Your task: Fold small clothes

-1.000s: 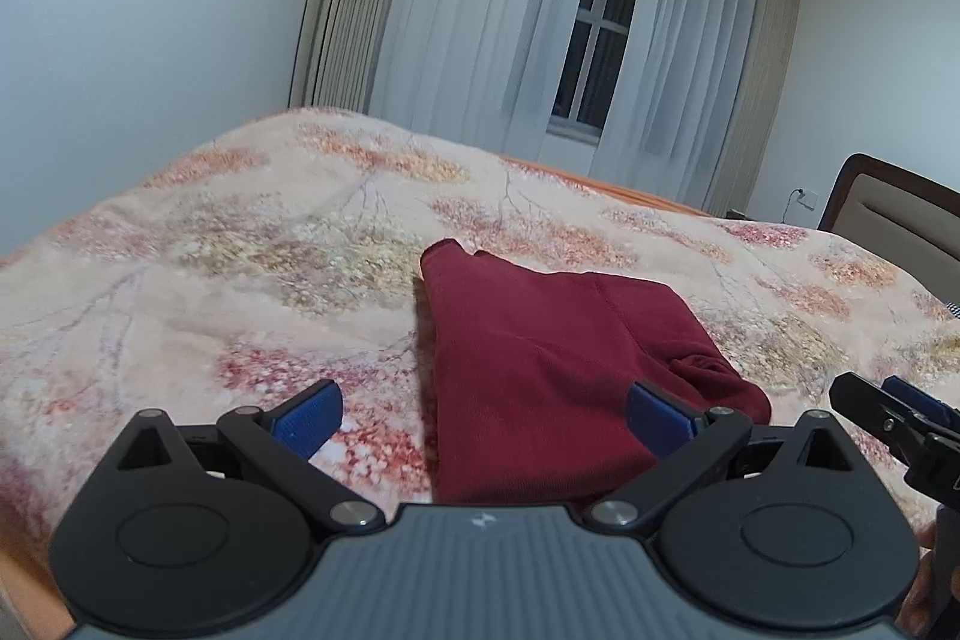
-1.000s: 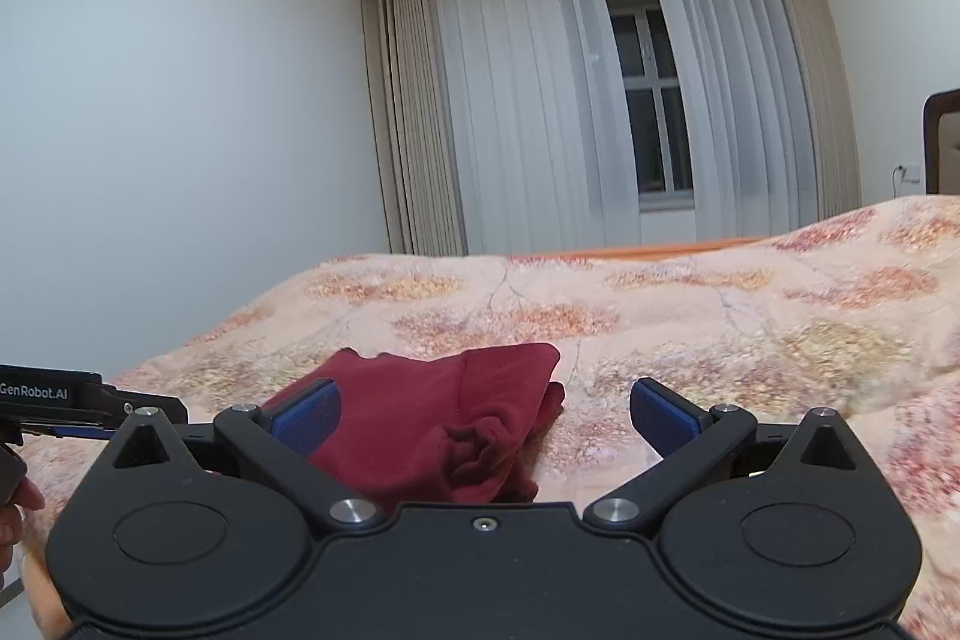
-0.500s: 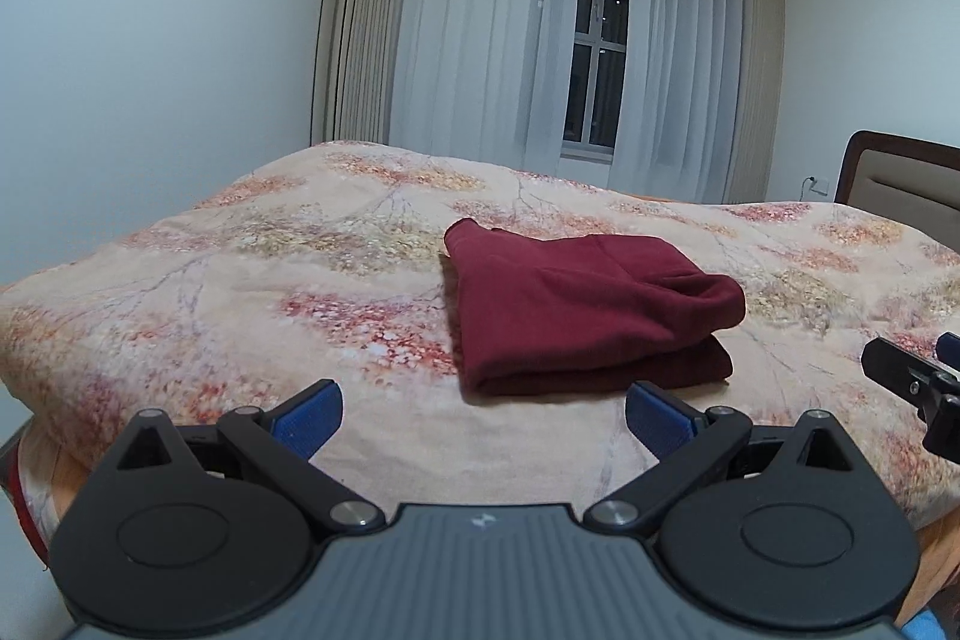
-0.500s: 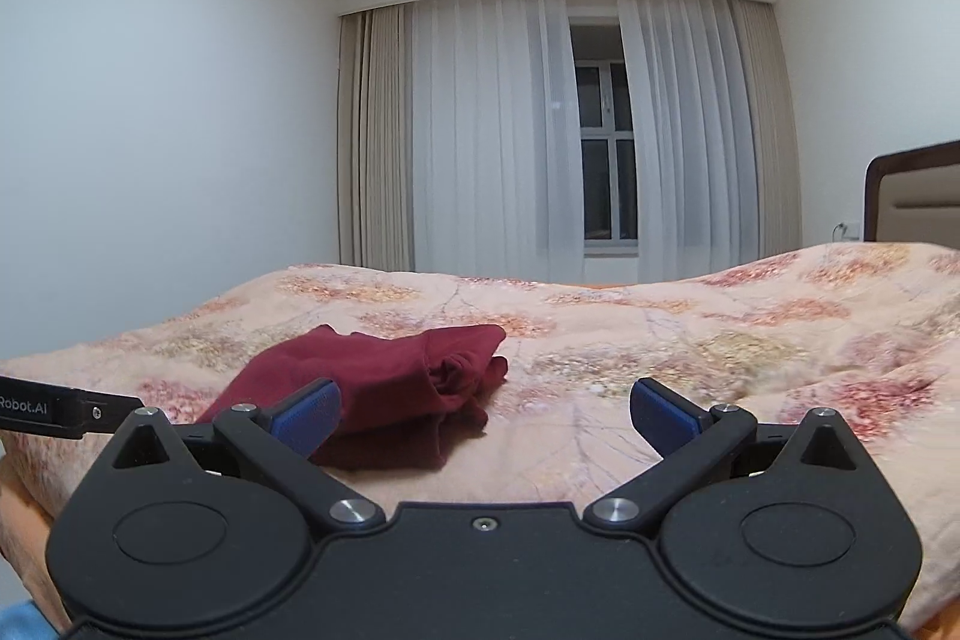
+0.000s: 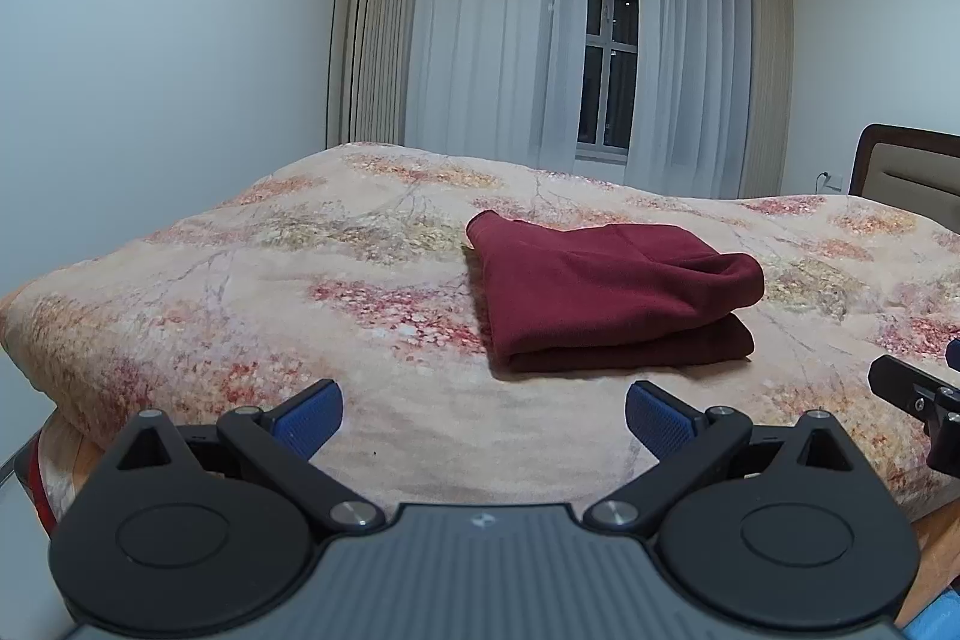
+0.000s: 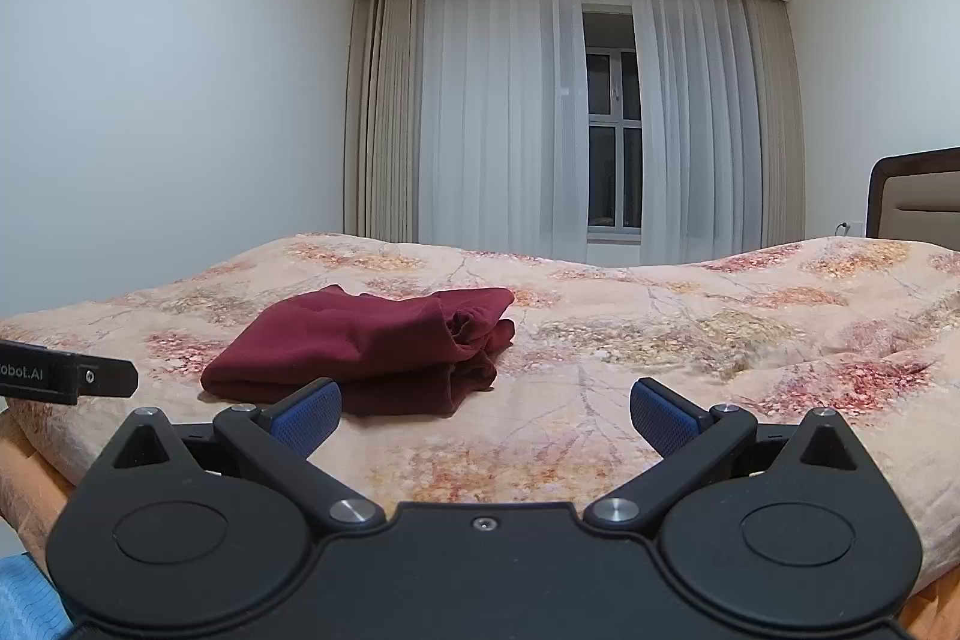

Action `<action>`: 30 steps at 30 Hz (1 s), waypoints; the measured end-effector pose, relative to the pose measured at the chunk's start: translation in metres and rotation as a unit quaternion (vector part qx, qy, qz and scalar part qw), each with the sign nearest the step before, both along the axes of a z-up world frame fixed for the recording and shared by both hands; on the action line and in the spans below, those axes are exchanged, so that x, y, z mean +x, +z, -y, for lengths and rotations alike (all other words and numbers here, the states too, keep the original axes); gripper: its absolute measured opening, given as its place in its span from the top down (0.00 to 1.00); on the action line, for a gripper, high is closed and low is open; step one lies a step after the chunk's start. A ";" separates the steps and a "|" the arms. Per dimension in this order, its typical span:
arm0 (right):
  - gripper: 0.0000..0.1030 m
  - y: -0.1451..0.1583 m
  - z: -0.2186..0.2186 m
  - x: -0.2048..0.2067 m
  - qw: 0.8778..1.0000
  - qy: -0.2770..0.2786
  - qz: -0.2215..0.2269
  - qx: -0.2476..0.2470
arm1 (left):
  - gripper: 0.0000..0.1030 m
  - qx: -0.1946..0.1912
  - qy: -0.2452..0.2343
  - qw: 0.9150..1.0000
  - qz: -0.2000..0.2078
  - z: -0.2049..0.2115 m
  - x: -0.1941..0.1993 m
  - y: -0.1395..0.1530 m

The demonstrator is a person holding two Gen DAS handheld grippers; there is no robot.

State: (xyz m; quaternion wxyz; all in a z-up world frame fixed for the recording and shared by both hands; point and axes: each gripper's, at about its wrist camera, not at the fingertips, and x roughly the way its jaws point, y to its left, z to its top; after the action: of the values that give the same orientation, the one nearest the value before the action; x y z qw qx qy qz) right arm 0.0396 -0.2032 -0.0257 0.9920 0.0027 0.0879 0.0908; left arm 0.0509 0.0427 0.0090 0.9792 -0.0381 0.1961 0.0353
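Both tools empty, jaws wide. Left gripper (image 5: 483, 415): folded maroon garment (image 5: 606, 292) lies ahead, slightly right, clear of the tips, on the floral bedspread (image 5: 252, 280). Right gripper (image 6: 485, 415): garment ahead-left, long axis running across both views. Neither clearly nearer; fold looks done.

Folded maroon garment (image 5: 606, 292) on floral bedspread (image 5: 300, 292)

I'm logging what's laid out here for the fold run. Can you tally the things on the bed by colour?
Dark red: 1, the folded garment lying on the floral bedspread.
Other colours: 0.
Total: 1 thing on the bed.
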 end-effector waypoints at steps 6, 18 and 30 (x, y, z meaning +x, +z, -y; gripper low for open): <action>0.01 -0.002 0.001 0.002 1.000 -0.003 -0.004 0.001 | 0.00 0.001 -0.001 1.000 -0.002 -0.001 0.000 -0.002; 0.01 -0.003 0.001 0.002 1.000 -0.002 -0.005 0.002 | 0.00 0.005 -0.003 1.000 -0.005 0.001 0.000 -0.002; 0.01 -0.003 0.001 0.002 1.000 -0.005 -0.004 0.003 | 0.00 0.005 -0.002 1.000 -0.004 0.001 0.001 -0.003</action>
State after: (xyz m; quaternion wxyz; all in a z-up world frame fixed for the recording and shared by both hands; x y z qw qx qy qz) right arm 0.0420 -0.2039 -0.0290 0.9920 0.0060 0.0921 0.0865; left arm 0.0516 0.0418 0.0064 0.9786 -0.0325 0.2002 0.0342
